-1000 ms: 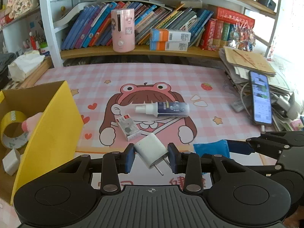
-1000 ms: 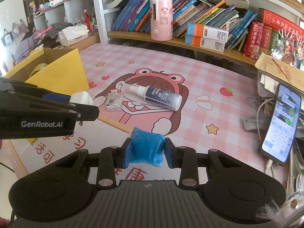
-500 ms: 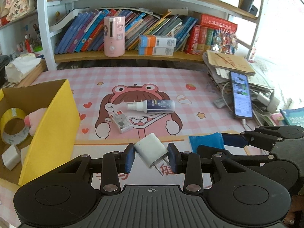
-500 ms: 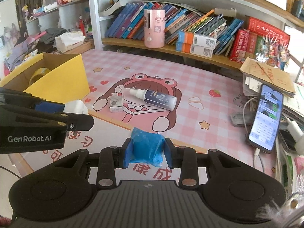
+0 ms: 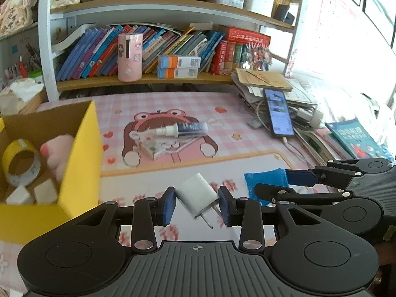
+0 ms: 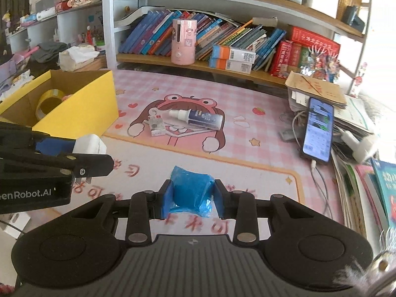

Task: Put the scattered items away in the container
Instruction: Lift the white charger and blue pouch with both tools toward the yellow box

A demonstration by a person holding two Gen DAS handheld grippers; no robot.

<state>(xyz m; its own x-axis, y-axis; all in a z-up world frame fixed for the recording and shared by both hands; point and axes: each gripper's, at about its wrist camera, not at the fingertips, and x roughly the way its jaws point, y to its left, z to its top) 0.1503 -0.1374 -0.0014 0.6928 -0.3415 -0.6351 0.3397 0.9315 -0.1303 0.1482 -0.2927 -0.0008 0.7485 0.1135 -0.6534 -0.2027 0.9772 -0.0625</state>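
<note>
Gripping a white charger plug, my left hand-held gripper hangs above the desk, prongs tilted down toward me. Right hand-held gripper is clamped on a blue packet, crinkly, maybe a wipe pack, can't tell. Yellow box sits at left w/ a tape roll, a pink soft thing and white blocks inside. Spray bottle and small card pack lie touching, further off on the pink mat. Phone at right.
</note>
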